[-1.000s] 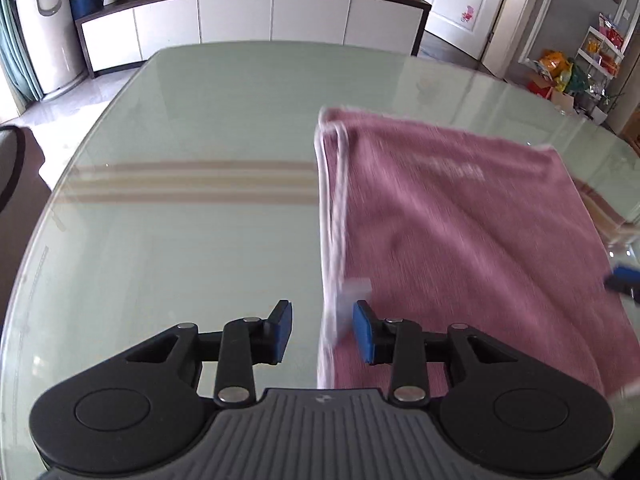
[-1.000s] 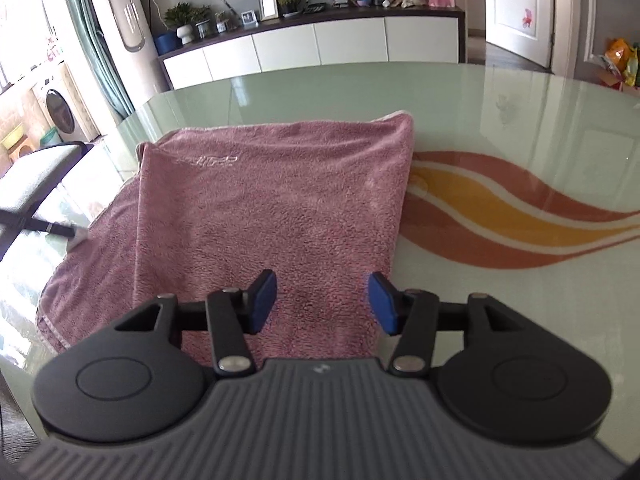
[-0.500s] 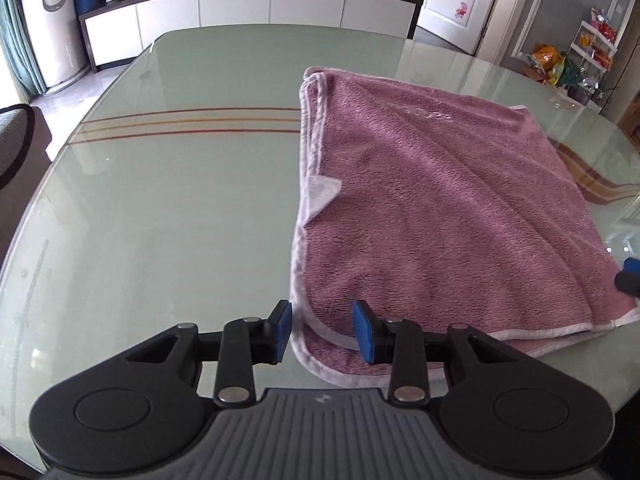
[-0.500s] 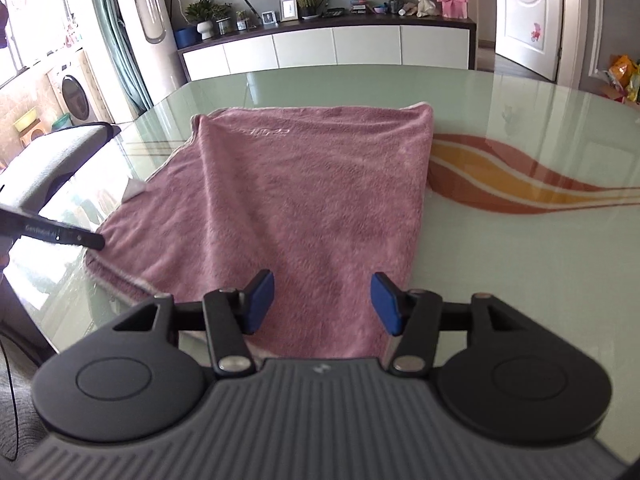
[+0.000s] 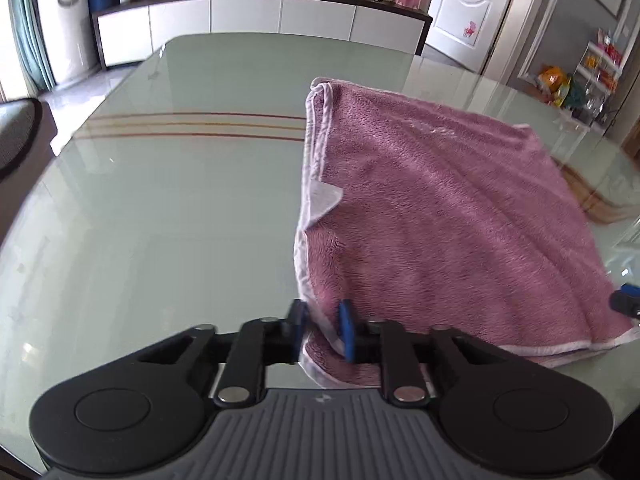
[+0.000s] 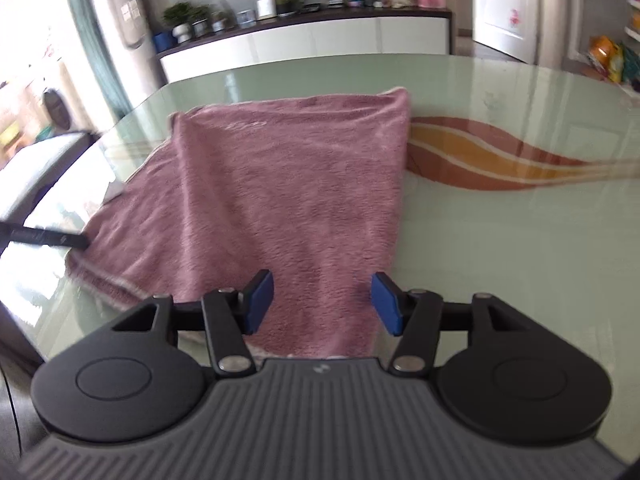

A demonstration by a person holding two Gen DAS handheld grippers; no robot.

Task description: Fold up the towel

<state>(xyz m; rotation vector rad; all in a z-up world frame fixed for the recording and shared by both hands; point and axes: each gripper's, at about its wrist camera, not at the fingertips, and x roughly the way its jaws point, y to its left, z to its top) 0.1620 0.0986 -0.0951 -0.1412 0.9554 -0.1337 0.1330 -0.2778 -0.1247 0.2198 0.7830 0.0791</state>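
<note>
A mauve towel (image 5: 440,208) with white trim lies folded on the glass table (image 5: 160,208), a white label (image 5: 324,196) showing on its left edge. My left gripper (image 5: 323,330) is at the towel's near left corner, and its blue pads pinch the bunched edge. In the right wrist view the towel (image 6: 288,200) stretches away from me. My right gripper (image 6: 323,304) stands open over the near right corner, with cloth between and below the pads. The left gripper's tip (image 6: 48,237) shows at the towel's left side. The right gripper's tip (image 5: 624,300) shows at its right side.
An orange and red wave pattern (image 6: 500,160) runs through the glass to the right of the towel. A dark chair (image 5: 16,140) stands off the table's left edge. A white sideboard (image 5: 260,16) lines the far wall.
My left gripper's pads have narrowed from wide apart to pinching the towel's near left corner. The right gripper has tilted lower over the near right edge and stays open.
</note>
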